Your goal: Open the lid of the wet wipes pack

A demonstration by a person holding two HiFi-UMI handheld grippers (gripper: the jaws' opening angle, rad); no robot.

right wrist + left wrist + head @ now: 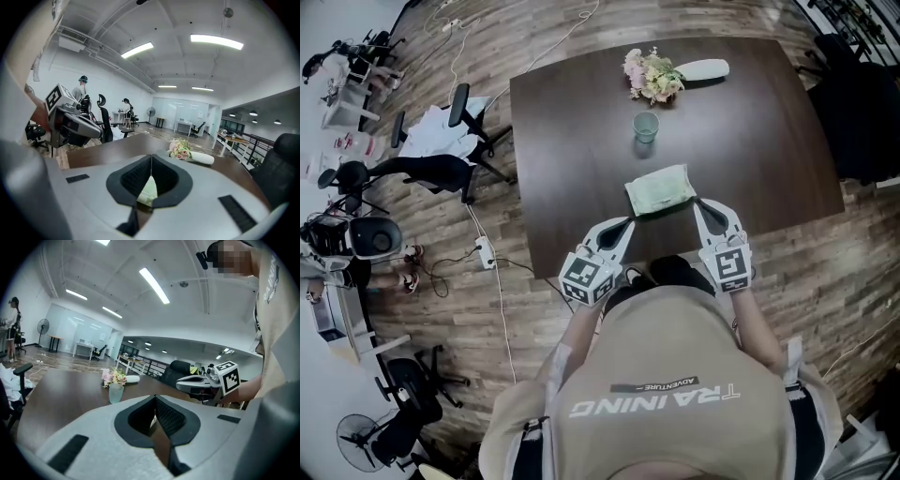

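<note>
The wet wipes pack [661, 189], pale green, lies flat on the dark wooden table [572, 141] near its front edge, lid closed. My left gripper [629, 221] points at the pack's near left corner, just short of it, jaws together and empty. My right gripper [697, 201] sits at the pack's near right corner, also shut with nothing held. In the left gripper view the left gripper [155, 397] shows its jaws meeting at the tip. In the right gripper view the pack [149, 192] shows through the gap below the closed tips of the right gripper [151, 156].
Behind the pack stand a small clear green cup [646, 127], a flower bouquet [652, 75] and a white pouch [703, 68]. Office chairs [441, 169] and cables [483, 251] are on the floor to the left.
</note>
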